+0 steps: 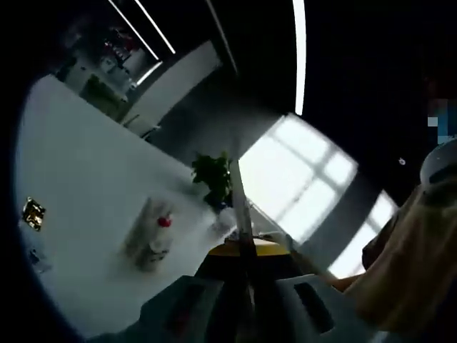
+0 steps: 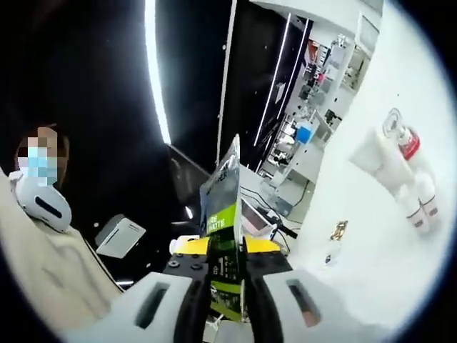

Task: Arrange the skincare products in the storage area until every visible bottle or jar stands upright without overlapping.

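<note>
Bottles (image 2: 400,171) | clustered on white desk (image 2: 357,243), lying tipped, not yet upright | right tongs (image 2: 227,300) pinching a flat green-labelled packet (image 2: 223,214), raised off desk | left tongs (image 1: 250,300) nipping a thin flat sheet (image 1: 241,214) | arranging mostly left

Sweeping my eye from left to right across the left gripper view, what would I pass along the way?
Small gold-and-black square item → white bottles with a red cap → green leafy potted plant → thin flat packet seen edge-on between the jaws → bright gridded window → a person's tan sleeve.
</note>
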Tool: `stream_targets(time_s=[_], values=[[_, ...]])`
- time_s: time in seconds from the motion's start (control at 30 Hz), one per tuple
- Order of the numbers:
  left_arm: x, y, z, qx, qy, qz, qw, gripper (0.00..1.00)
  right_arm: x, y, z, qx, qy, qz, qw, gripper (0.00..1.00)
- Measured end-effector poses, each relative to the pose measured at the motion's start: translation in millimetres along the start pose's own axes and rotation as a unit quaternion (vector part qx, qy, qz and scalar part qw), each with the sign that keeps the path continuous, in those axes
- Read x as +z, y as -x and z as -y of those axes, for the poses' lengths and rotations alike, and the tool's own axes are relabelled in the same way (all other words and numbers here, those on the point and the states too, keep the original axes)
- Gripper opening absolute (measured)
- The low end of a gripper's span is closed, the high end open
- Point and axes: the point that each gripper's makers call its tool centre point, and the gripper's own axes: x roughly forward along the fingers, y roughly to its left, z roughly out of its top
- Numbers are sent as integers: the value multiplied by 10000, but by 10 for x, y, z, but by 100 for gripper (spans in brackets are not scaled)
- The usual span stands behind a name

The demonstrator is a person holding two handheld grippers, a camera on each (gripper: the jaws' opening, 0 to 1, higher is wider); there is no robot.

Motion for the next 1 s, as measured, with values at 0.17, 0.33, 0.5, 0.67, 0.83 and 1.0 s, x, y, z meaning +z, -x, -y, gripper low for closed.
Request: stream_targets(time_s=[0.17,0.33,0.5,0.67,0.83,1.0], values=[[11,-10,-49,67,-1,4,10000,0,25,5,-71,232,-97,46,9997,3],[14,-43,-89,129,-168,25,9998,3,47,3,-62,228,-376,116,9990,2],[-89,-76,-125,108,-115,-152,9998,11,78,-13,-90,241,-412,205,9987,2],[-209,-85,-140,122,9,-226,9997,10,118,10,-26,100,-428,299,9986,2],[-278,-57,-154,158,194,-245,9994,2,120,33,94,-221,-344,347,9986,2],[-264,-15,-154,107,565,-65,9983,0,76,6,114,-331,-104,287,9990,2]])
